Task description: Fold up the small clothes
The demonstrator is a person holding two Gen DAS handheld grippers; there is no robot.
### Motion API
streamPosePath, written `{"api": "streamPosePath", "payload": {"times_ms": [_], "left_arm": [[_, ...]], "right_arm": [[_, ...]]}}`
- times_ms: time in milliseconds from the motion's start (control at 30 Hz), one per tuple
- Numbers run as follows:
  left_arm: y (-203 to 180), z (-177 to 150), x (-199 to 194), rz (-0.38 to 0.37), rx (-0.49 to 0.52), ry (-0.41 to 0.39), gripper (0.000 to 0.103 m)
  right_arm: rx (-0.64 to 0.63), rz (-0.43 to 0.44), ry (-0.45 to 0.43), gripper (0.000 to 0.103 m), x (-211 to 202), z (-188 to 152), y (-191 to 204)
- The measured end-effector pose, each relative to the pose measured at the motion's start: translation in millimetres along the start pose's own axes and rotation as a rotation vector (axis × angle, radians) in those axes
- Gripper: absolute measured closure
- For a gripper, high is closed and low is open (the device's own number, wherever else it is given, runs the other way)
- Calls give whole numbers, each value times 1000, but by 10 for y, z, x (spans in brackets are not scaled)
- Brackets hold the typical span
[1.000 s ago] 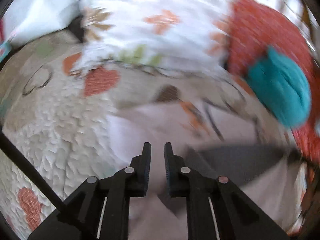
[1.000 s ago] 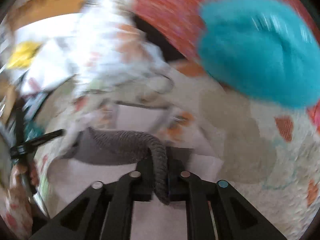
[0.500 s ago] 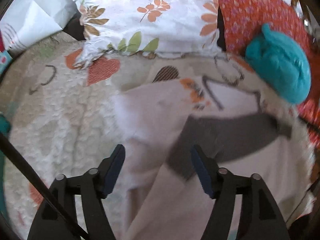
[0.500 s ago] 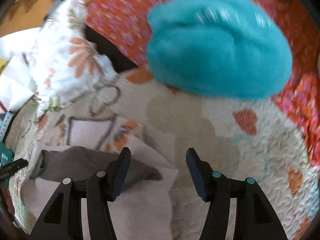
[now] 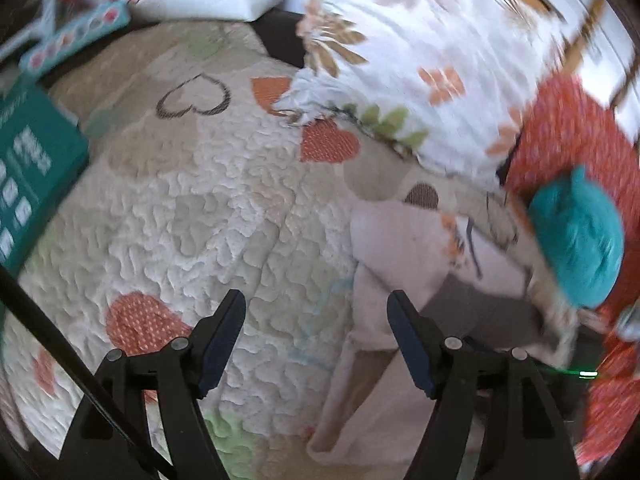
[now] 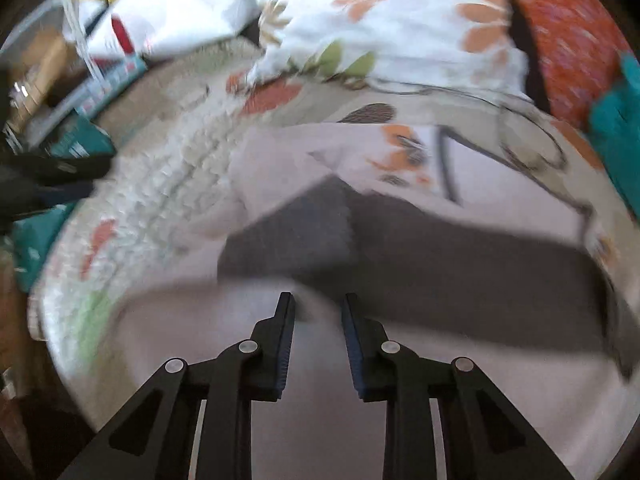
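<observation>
**Bed fold: loose garment, right fingers narrowing on nothing yet**

Quilted bedspread (image 5: 224,216) w/ heart patches is the surface; floral pillow (image 5: 404,60) and orange-red cushion (image 5: 568,136) sit at its far side, teal plush (image 5: 580,240) just in front of the cushion.

Task thing: pale pink garment (image 6: 320,420) w/ dark grey band (image 6: 440,264) lies spread on the bedspread, part-folded. It fills most of the right wrist view; in the left view it's off to the right of the fingers.

Risks, biggest first:
- Right gripper (image 6: 318,308) is low over the pink cloth near the grey band's edge, fingers narrow but w/ a clear gap, having just been closing; nothing pinched between them. View is blurred, so a hasty pinch could catch one layer only, or both layers plus bedspread, and drag the fold crooked.
- Left gripper (image 5: 316,304) is wide open over bare bedspread, beside the garment's left edge, holding nothing. If it closes there it grabs bedspread, not cloth.
- Plush is close to the garment's far corner; a sweep could knock it.

Containers: teal box (image 5: 32,168) at the left edge, contents not visible. No basket or bin seen.
</observation>
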State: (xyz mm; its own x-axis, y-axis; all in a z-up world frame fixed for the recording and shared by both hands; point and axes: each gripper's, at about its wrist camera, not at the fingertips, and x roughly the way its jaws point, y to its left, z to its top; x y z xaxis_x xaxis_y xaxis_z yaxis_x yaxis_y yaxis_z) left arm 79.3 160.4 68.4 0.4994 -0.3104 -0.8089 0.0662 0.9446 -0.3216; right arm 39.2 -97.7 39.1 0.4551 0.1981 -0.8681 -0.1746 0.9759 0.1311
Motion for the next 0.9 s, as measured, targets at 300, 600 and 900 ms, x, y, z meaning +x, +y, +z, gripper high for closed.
{"api": "streamPosePath", "payload": {"times_ms": [300,600,900], "left_arm": [[108,64,-20,-48,-20,13,31],[147,-169,53,-59,71,68,31],[-98,-694,628,35,230,240,31]], "right_arm": [[-62,-70,88,70,791,960,452],[93,-46,-11,55,70,1007,114],[170,-254,-52,50,-1113,-321,-1021]]}}
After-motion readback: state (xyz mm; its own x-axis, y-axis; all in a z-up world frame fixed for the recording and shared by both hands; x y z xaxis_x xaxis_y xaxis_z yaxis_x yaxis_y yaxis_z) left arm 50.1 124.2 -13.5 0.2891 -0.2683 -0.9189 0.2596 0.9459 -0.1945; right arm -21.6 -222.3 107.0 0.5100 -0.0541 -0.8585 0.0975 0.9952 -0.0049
